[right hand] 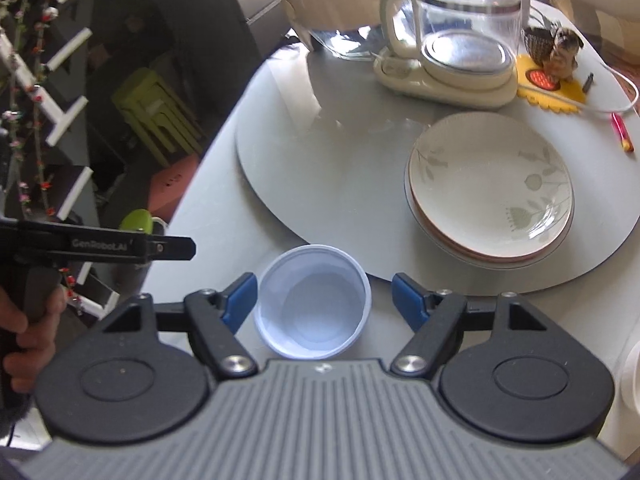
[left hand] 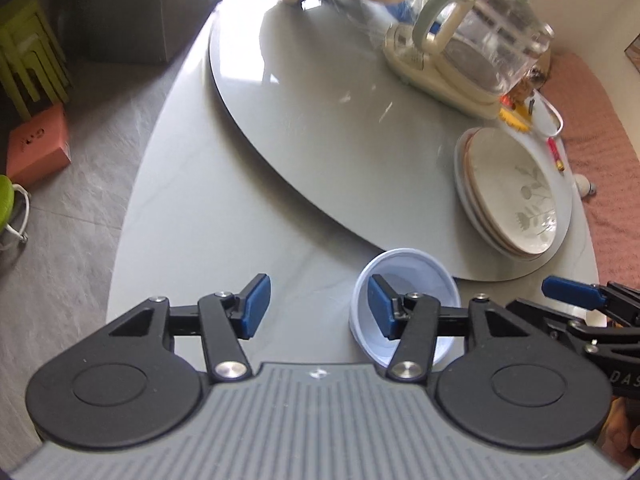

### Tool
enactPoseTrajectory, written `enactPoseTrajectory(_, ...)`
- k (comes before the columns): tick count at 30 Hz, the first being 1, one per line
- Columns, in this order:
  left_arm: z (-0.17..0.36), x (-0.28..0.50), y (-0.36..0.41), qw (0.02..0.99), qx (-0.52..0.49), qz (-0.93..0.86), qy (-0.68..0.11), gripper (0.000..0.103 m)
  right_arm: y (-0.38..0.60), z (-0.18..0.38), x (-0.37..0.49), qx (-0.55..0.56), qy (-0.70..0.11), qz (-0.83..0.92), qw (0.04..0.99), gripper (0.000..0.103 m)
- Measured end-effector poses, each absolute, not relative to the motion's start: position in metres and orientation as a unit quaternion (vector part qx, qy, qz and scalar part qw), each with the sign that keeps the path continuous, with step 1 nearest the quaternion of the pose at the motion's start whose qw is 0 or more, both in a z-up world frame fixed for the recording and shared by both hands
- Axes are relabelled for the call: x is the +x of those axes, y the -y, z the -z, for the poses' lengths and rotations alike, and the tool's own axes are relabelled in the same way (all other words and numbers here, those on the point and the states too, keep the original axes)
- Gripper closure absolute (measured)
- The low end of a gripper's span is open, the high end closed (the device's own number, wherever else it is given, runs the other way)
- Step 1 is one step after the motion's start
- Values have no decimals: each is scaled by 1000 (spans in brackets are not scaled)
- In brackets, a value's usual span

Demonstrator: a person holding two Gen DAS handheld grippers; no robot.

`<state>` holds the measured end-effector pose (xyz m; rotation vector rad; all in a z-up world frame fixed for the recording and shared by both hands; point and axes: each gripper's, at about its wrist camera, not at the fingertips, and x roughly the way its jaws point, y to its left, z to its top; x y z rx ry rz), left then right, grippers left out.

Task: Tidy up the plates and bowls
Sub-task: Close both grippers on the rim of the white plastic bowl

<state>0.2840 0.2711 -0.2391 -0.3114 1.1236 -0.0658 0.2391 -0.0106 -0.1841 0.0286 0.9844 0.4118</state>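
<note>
A pale blue plastic bowl (right hand: 314, 304) stands upright on the grey table, just in front of the turntable edge. My right gripper (right hand: 325, 300) is open with its two fingers on either side of the bowl, not touching it. My left gripper (left hand: 318, 312) is open and empty; the bowl (left hand: 416, 280) lies behind its right finger. A stack of cream floral plates (right hand: 492, 188) sits on the turntable at the right; it also shows in the left wrist view (left hand: 516, 192). The right gripper's blue fingertip (left hand: 572, 290) shows at the right edge.
A glass kettle on a cream base (right hand: 460, 40) and a dog figurine on a yellow mat (right hand: 560, 52) stand at the back of the grey turntable (right hand: 340, 152). A white bowl rim (right hand: 632, 376) shows at the right edge. Green stools (left hand: 28, 52) stand on the floor left.
</note>
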Motion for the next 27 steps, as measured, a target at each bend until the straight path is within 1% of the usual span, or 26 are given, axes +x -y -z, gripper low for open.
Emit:
enactPoseTrajectory(5, 263, 305, -263, 818, -144, 74, -552, 43, 2, 204, 254, 5, -477, -164, 863, 29)
enactPoseTrajectory(8, 270, 313, -250, 810, -136, 98, -562, 43, 1, 214, 263, 8, -490, -153, 858, 35)
enactPoseTrajectory(13, 286, 322, -230, 794, -115, 128, -584, 43, 1, 232, 272, 16, -522, -140, 841, 53)
enactPoseTrajectory(15, 298, 325, -224, 783, -104, 132, -599, 44, 4, 240, 274, 29, -534, -134, 834, 54)
enactPoseTrajectory(20, 320, 335, -218, 760, -100, 141, -626, 45, 11, 259, 279, 55, -568, -111, 814, 67)
enactPoseTrajectory(26, 331, 340, -211, 756, -91, 140, -632, 51, 10, 269, 282, 44, -572, -111, 811, 71)
enactPoseTrajectory(27, 333, 341, -210, 757, -88, 139, -633, 54, 11, 271, 284, 47, -574, -111, 810, 72)
